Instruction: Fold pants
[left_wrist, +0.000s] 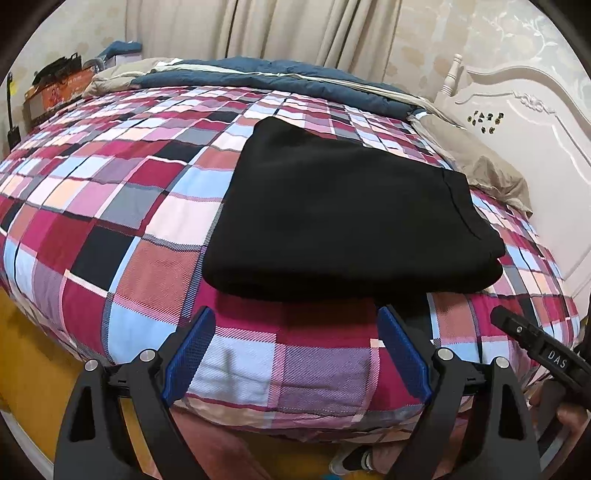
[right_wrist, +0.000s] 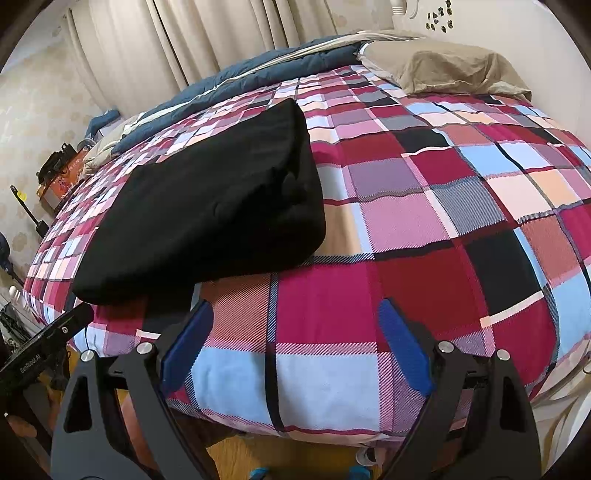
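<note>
Folded black pants (left_wrist: 343, 218) on bed (left_wrist: 110, 206) — jaws apart.

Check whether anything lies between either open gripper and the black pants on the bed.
Nothing visible does. The black pants lie folded on the plaid bedspread, and only bare bedspread separates them from the left gripper and the right gripper. Both grippers are open and empty. The tan pillow lies well off to the side.

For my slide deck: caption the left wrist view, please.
Folded black pants lie on the plaid bedspread, beyond the open left gripper with nothing between its blue fingers.
</note>
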